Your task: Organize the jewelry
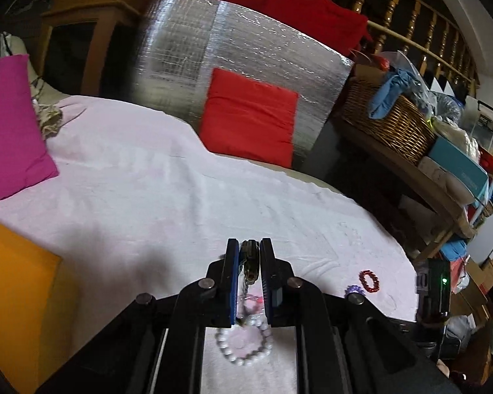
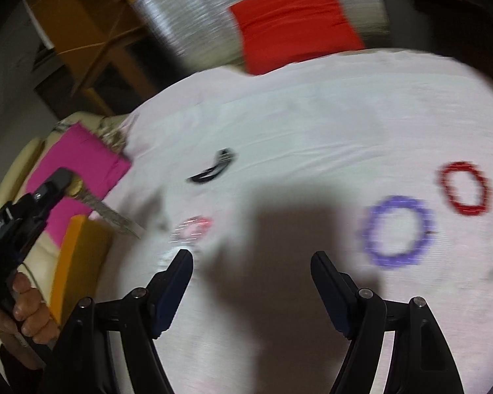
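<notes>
Jewelry lies scattered over the pale pink cloth (image 1: 141, 197) before us, and one piece is already in our grip: our left gripper (image 1: 249, 256) is clenched on a watch (image 1: 250, 261), its dark case pinched between the blue pads, its metal band (image 2: 115, 215) trailing down toward the cloth. Just below those fingers we see a white bead bracelet (image 1: 245, 341) on the cloth, with a pale pink bracelet (image 1: 251, 302) beside it, partly hidden by the jaws. Our right gripper (image 2: 251, 262) hangs released above the cloth, jaws spread wide with nothing between them. To its right lie a purple bead bracelet (image 2: 396, 231) and, just beyond it, a red bead bracelet (image 2: 465, 187), near each other but apart. Farther out a black curved piece (image 2: 213, 167) rests alone; motion blur keeps us from telling what it is. At the left edge we see an orange box (image 1: 16, 295) and a magenta cushion (image 1: 10, 124). A red cushion (image 1: 249, 118) leans on a silver foil panel (image 1: 246, 49) at the far side.
</notes>
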